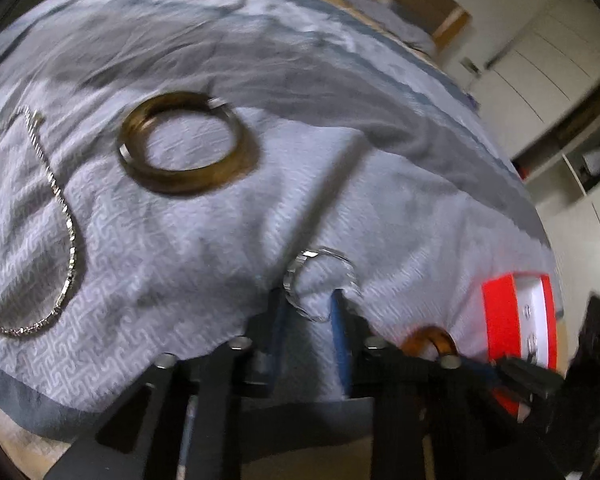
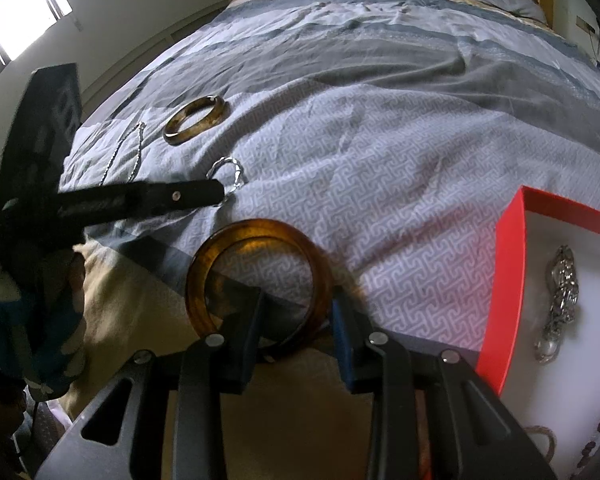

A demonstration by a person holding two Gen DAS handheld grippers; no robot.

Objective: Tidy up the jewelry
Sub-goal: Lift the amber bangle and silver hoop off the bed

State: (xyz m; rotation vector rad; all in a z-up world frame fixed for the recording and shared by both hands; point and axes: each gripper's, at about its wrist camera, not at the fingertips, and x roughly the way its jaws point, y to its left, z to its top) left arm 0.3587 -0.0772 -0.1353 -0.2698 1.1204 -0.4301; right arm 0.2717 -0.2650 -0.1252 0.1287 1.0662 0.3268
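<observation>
Chain (image 1: 56,216): a fine silver link strand lay looped in a loose curve at the far left of the bed, well apart from the box.
Bangle (image 1: 182,144): a smooth, glossy brown hoop, mottled like tortoiseshell, lay flat on the bedspread just right of the chain; the right wrist view showed it far up the bed (image 2: 196,120).
Bedspread (image 1: 180,264): a soft, creased grey-white cloth woven with a key-like maze pattern, banded in darker grey and tan.
Silver bracelet (image 1: 320,284): a thin, bright, ridged metal ring lay on the cloth at the tips of the left gripper (image 1: 310,304).
Left gripper: its black and blue fingers stood apart on either side of the bracelet's near edge, not clamped; motion blur hid whether they touched it.
Amber bangle (image 2: 260,280): a thick, translucent orange-brown hoop with a rounded section, held off the bed.
Right gripper (image 2: 300,312): clenched on the amber bangle, one finger inside the hoop and one outside its right rim.
Box (image 2: 504,280): a shallow square tray with flat red walls and a white floor, on the bed at the right.
Box contents: a knotted silver piece (image 2: 560,300) lay inside.
</observation>
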